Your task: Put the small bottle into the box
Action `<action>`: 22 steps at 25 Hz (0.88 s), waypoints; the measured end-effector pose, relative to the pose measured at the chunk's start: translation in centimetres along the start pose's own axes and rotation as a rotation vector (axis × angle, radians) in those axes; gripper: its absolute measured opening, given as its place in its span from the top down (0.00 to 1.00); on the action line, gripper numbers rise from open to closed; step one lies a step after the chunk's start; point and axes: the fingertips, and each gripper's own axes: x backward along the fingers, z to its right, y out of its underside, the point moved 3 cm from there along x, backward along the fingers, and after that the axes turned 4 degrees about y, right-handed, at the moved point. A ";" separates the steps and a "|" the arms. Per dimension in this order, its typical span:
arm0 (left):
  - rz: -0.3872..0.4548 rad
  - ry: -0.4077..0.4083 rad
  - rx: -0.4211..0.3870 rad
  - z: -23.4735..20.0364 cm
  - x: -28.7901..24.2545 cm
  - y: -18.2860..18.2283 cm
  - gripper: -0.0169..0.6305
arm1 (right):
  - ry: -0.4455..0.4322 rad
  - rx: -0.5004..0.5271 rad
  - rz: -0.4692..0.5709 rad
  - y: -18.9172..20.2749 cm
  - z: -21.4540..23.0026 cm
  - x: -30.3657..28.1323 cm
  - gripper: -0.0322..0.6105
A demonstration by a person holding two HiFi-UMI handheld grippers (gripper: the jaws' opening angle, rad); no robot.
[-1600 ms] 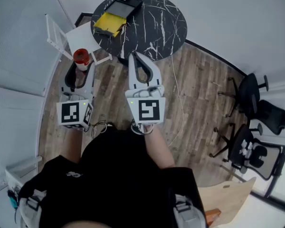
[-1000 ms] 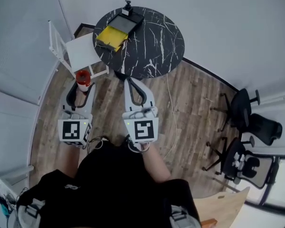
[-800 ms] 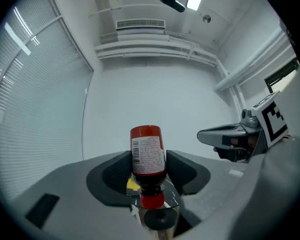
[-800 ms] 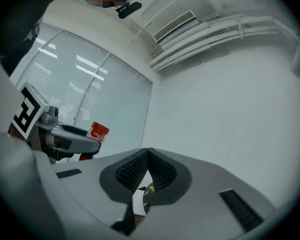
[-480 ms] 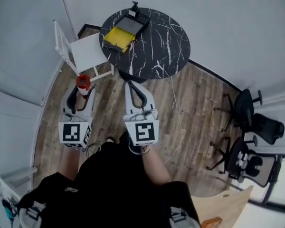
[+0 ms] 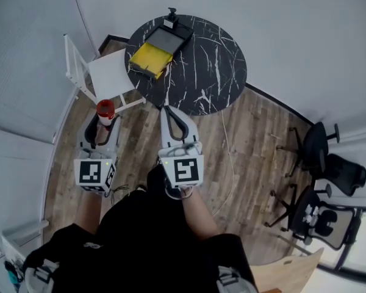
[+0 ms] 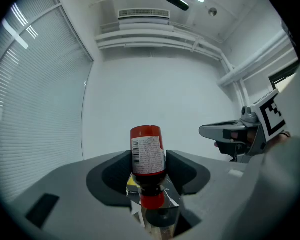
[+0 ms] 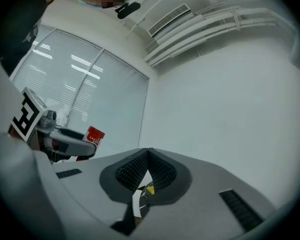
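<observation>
A small red bottle (image 6: 105, 111) with a white label stands clamped between the jaws of my left gripper (image 6: 102, 119), held above the wooden floor. The left gripper view shows the same bottle (image 7: 148, 156) pinched at its middle, red cap end toward the camera. My right gripper (image 6: 172, 116) is shut with nothing between its jaws, its tips meeting just short of the round black marble table (image 6: 210, 60). The box (image 6: 160, 45) lies on that table's far left, dark-walled, with a yellow part (image 6: 150, 58) nearest me. The right gripper view catches the bottle (image 8: 93, 135) off to its left.
A white chair (image 6: 105, 73) stands left of the table, just beyond the bottle. A cable (image 6: 228, 145) trails over the floor at right. Black office chairs (image 6: 320, 157) are grouped at the far right. A small black device (image 6: 171, 12) sits behind the box.
Both grippers and the view have crept toward the table; the bottle stays clamped in the left gripper and the right stays shut. The table now lies just past the right gripper's tips.
</observation>
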 end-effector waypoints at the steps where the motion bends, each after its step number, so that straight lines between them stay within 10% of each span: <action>1: -0.002 -0.006 -0.001 -0.3 -1.0 -0.2 0.64 | -0.007 -0.006 -0.001 0.2 0.6 -1.1 0.96; 22: -0.176 -0.022 -0.011 -2.7 -21.1 1.6 0.64 | -0.121 -0.141 -0.083 6.5 14.3 -16.8 0.96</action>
